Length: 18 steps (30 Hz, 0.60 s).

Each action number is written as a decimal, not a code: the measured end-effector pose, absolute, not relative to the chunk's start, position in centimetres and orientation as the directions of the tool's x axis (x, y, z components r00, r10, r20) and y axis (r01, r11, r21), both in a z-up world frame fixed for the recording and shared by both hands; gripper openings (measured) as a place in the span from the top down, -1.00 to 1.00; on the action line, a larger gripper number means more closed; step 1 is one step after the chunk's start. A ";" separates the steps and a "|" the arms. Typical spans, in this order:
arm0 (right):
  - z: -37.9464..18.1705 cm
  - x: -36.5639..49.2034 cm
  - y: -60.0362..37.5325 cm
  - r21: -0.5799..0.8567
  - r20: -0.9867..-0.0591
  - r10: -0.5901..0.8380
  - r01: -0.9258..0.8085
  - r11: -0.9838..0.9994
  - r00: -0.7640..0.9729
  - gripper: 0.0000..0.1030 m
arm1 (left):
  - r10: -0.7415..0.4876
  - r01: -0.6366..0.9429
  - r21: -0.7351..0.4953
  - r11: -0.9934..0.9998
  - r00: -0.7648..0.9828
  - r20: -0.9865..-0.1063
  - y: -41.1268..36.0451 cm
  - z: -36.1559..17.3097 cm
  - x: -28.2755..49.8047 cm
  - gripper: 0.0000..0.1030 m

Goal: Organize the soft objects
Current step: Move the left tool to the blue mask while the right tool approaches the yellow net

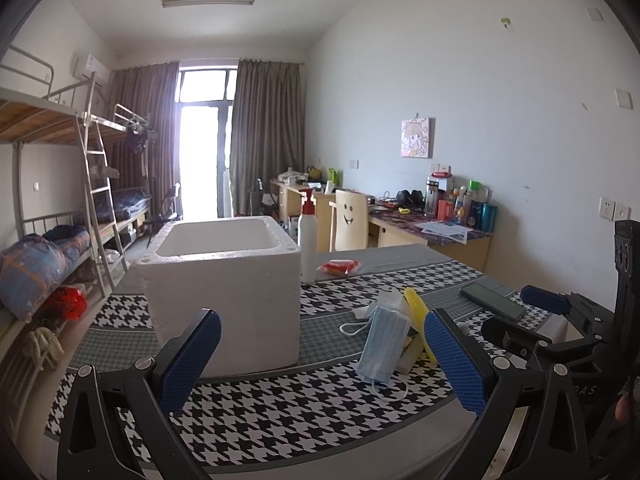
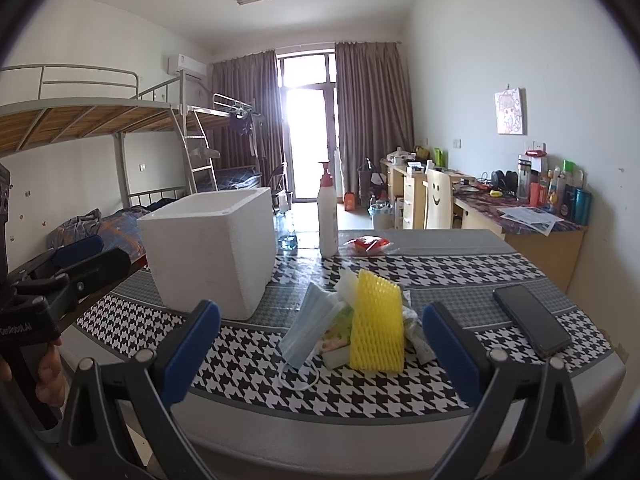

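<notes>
A white foam box (image 1: pixel 224 292) (image 2: pixel 212 248) stands open-topped on the houndstooth tablecloth (image 1: pixel 280 412). To its right lies a pile of soft things: blue face masks (image 1: pixel 382 344) (image 2: pixel 308 320), a yellow foam net (image 2: pixel 376 324) (image 1: pixel 416 312), and a tissue pack (image 2: pixel 336 336) underneath. My left gripper (image 1: pixel 320 356) is open near the table's front edge, short of box and pile. My right gripper (image 2: pixel 320 348) is open, just in front of the pile, with nothing between its fingers. The right gripper (image 1: pixel 532 316) shows in the left view.
A pump bottle (image 1: pixel 308 236) (image 2: pixel 327 212) and a red packet (image 1: pixel 340 267) (image 2: pixel 366 245) sit behind the box. A dark phone (image 1: pixel 492 300) (image 2: pixel 530 320) lies at the right. Desks, a chair (image 1: pixel 351 220) and bunk beds (image 1: pixel 60 184) stand beyond the table.
</notes>
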State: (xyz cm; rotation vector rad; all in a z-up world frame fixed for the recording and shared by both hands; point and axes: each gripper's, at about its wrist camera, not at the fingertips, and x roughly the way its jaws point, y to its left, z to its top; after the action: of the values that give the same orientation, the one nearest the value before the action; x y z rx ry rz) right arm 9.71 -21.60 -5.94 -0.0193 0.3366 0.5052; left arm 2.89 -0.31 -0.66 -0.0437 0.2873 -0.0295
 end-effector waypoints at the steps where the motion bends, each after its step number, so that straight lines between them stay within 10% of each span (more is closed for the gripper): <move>1: -6.0 9.8 -21.6 0.065 -0.322 0.472 -0.478 0.876 0.821 -0.99 | -0.036 0.025 -0.043 0.999 0.958 -0.285 -0.4 -0.7 3.0 -0.98; 18: -7.0 12.2 -22.7 0.066 -0.366 0.438 -0.446 0.892 0.821 -0.99 | -0.117 0.111 -0.039 0.993 0.920 -0.375 -2.1 -2.1 6.9 -0.98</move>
State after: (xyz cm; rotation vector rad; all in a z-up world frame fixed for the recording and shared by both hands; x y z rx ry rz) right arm 12.21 -22.72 -6.99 -0.0226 0.3844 0.4704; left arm 6.86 -2.07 -2.06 -0.0169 0.3860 -0.1170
